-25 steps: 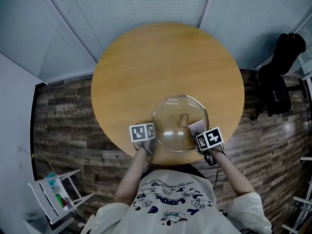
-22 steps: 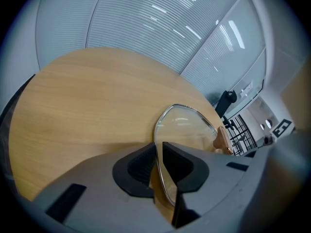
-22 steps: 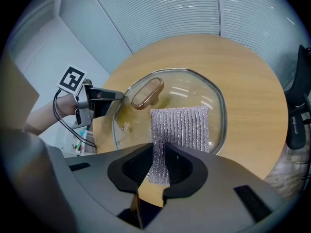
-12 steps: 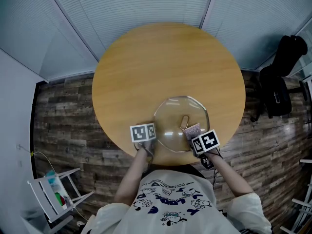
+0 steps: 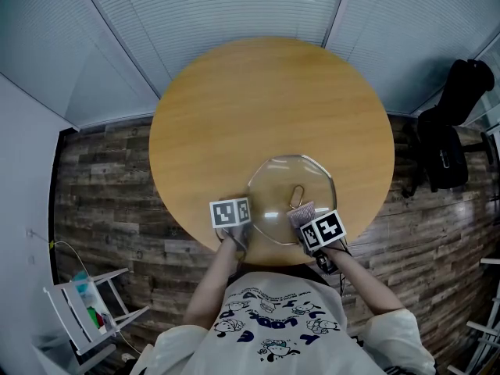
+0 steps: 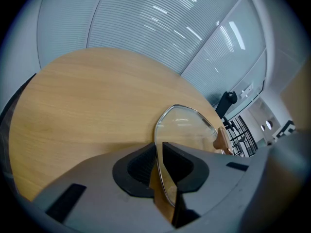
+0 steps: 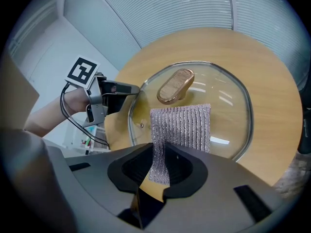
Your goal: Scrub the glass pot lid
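Observation:
The glass pot lid (image 5: 275,187) lies on the round wooden table (image 5: 234,108), near its front edge, with a bronze handle (image 5: 297,195) on top. My left gripper (image 5: 241,226) is shut on the lid's left rim (image 6: 160,152). My right gripper (image 5: 306,223) is shut on a silvery mesh scrubbing cloth (image 7: 181,127), which lies flat on the glass lid (image 7: 228,106) just in front of the handle (image 7: 175,85). The left gripper (image 7: 137,88) shows at the lid's far rim in the right gripper view.
A black bag on a chair (image 5: 449,123) stands to the right of the table. A white rack (image 5: 90,311) sits on the plank floor at lower left. Window blinds (image 5: 234,14) run behind the table.
My right gripper has slid the cloth left and toward me across the lid, from its right side to just below the handle. The left gripper and the lid have stayed put.

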Demonstrator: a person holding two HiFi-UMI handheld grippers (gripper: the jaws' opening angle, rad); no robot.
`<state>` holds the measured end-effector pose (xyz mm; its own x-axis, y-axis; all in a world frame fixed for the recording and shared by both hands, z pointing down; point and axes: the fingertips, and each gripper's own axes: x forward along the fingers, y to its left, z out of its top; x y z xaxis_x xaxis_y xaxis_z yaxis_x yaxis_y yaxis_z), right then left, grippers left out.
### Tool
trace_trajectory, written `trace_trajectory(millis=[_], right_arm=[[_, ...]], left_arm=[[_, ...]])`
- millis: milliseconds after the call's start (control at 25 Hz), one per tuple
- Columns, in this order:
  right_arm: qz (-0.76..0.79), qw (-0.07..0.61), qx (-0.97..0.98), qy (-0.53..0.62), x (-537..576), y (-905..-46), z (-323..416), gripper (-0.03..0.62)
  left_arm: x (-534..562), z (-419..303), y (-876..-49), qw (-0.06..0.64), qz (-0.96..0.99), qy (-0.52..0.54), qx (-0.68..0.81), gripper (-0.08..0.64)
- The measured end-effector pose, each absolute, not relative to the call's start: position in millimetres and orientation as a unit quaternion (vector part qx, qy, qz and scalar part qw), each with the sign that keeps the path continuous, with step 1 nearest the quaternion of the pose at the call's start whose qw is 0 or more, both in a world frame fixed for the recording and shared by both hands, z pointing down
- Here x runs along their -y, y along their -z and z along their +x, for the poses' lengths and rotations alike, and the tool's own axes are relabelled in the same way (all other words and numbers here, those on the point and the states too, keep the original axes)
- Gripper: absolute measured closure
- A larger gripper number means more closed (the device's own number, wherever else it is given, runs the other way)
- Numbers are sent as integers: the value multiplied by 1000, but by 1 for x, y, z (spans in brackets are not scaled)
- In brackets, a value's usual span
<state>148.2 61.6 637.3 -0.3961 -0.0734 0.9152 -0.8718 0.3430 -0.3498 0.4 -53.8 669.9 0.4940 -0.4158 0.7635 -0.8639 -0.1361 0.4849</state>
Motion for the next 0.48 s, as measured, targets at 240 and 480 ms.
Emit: trace_trajectory(millis=[240,480], right_arm=[[332,430,698,-467,-62,-636,139,517],[323,431,700,-469,-63,-638,132,517]], left_arm=[[56,1,-668,482,718,-232,446,503],[56,1,-669,483,717,-231,446,503]])
